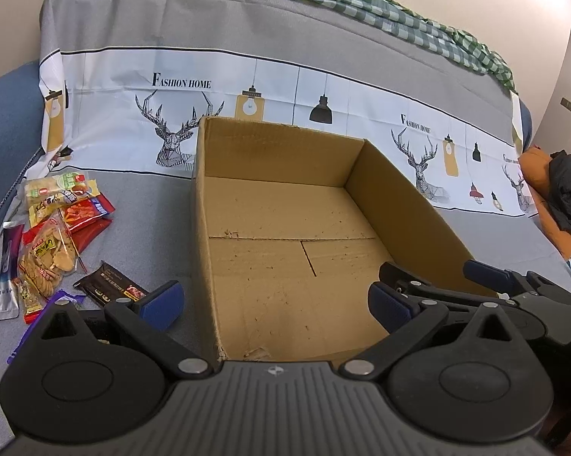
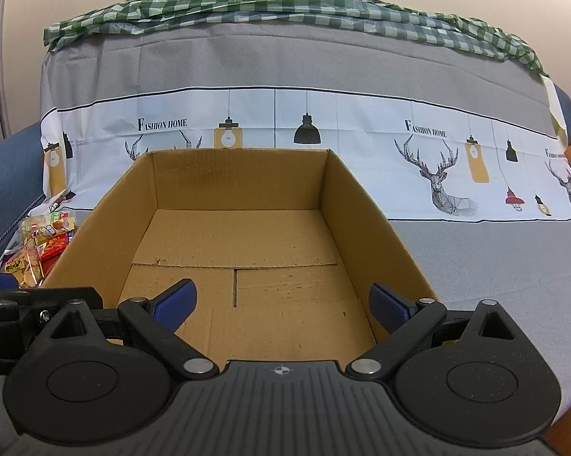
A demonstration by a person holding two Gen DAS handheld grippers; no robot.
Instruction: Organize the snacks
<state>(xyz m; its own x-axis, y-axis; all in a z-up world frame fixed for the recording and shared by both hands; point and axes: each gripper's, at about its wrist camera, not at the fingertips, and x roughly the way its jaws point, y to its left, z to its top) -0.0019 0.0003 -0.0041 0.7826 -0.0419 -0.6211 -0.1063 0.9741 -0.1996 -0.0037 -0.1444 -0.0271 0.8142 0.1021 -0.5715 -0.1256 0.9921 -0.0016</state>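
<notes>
Nothing seems packed yet: the cardboard box point(image 1: 285, 250) in mid-frame is bare inside, and the snack packets point(image 1: 53, 235) lie heaped at lower left. The left gripper point(image 1: 276, 304) and right gripper point(image 2: 281, 302) gape wide, holding nothing.

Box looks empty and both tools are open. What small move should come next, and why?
Probably swing the left tool leftward toward the snack pile and settle over one packet, perhaps the dark bar nearest it. The cardboard box holds nothing yet, all the snacks lie on the grey cover to its left, and the right tool sits over the box, farther from them.
</notes>
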